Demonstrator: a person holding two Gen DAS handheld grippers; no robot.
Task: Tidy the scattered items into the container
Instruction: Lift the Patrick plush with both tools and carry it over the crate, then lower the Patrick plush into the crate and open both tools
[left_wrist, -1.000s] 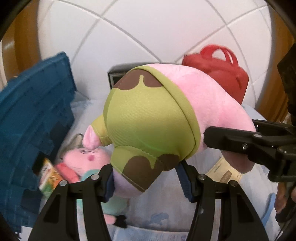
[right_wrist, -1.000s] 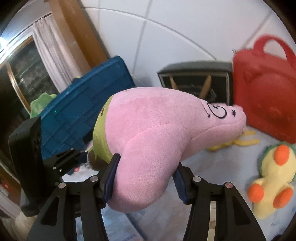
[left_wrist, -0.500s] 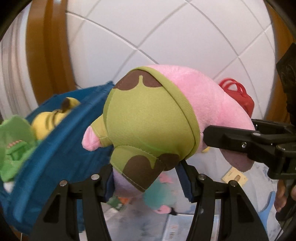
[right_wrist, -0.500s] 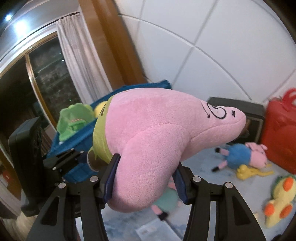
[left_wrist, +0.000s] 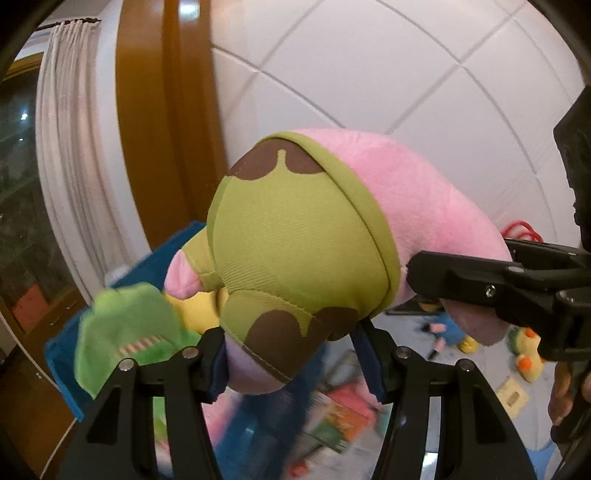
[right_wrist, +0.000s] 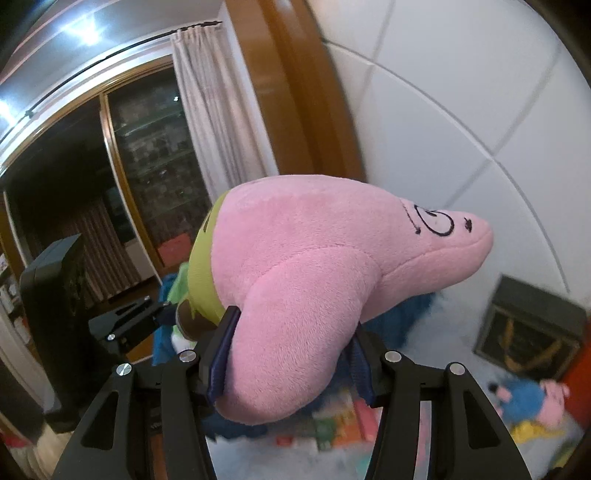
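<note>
Both grippers hold one big pink star plush with green and brown shorts (left_wrist: 303, 240), high in the air. My left gripper (left_wrist: 295, 365) is shut on its lower leg end. My right gripper (right_wrist: 291, 365) is shut on a pink arm of the same plush (right_wrist: 325, 288); it also shows at the right of the left wrist view (left_wrist: 480, 284). The blue container (left_wrist: 62, 354) lies below and left, with a green plush (left_wrist: 122, 332) and a yellow plush (left_wrist: 199, 306) inside. It also shows behind the plush in the right wrist view (right_wrist: 388, 317).
On the floor lie colourful books (left_wrist: 332, 417), a blue-and-pink pig plush (right_wrist: 532, 398), a yellow duck plush (left_wrist: 528, 350), a dark framed box (right_wrist: 528, 332) and a red case (left_wrist: 521, 227). A white tiled wall, a wooden frame and a curtain stand behind.
Both grippers have lifted the pink plush higher and swung it left toward the blue container. The container's inside with the green and yellow plushes has come into view below.
</note>
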